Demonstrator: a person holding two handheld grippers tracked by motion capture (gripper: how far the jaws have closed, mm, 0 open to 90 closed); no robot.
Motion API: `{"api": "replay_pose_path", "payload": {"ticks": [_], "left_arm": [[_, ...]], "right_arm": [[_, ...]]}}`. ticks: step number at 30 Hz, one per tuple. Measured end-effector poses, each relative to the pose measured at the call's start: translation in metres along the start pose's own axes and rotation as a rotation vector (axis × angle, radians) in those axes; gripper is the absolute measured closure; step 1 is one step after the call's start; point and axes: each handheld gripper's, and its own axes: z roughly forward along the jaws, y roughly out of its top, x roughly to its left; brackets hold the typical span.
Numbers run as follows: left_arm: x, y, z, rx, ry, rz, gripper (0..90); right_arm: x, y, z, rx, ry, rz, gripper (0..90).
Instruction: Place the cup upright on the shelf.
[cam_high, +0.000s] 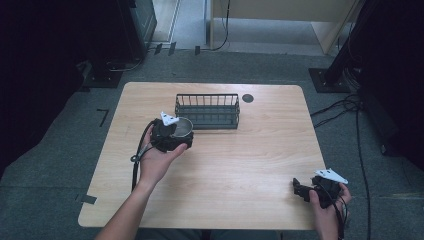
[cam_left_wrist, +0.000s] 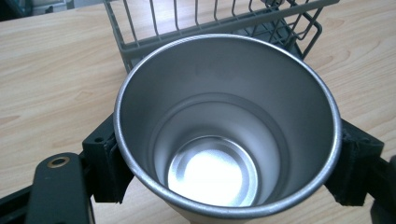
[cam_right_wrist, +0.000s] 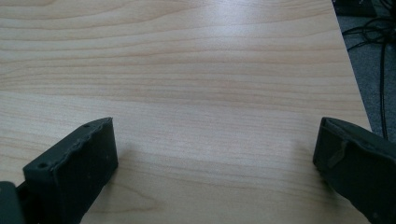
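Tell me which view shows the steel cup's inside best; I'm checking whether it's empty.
The left gripper view: it looks straight into the steel cup, bare down to its shiny bottom, clamped in the left tool. The high view shows the cup small, beside the wire basket. The right gripper view shows bare table.

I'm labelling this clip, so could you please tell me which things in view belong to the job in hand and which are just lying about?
In the job:
- shiny round steel cup, clamped in the left tool
- dark grey wire basket just behind it

Lying about:
- right tool, open, holding nothing
- small dark round disc in the light wooden table
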Motion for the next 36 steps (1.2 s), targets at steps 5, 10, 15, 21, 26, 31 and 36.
{"api": "replay_pose_path", "payload": {"ticks": [5,10,15,21,26,31,36], "left_arm": [[0.000,0.008,0.003,0.001,-0.001,0.010,19.1],[-0.002,0.016,0.006,0.000,-0.010,0.014,19.1],[-0.002,0.023,0.008,-0.005,-0.015,0.013,19.1],[-0.002,0.035,0.009,-0.016,-0.016,0.008,19.1],[-0.002,0.045,0.013,-0.017,-0.013,0.018,19.1],[-0.001,0.055,0.015,-0.027,-0.015,0.015,19.1],[0.002,0.069,0.022,-0.027,-0.013,0.021,19.1]], "right_arm": [[0.000,0.000,0.000,0.000,0.000,0.000,0.0],[0.000,0.000,0.000,0.000,0.000,0.000,0.0],[0.000,0.000,0.000,0.000,0.000,0.000,0.0],[0.000,0.000,0.000,0.000,0.000,0.000,0.0],[0.000,0.000,0.000,0.000,0.000,0.000,0.0],[0.000,0.000,0.000,0.000,0.000,0.000,0.0],[0.000,0.000,0.000,0.000,0.000,0.000,0.0]]}}
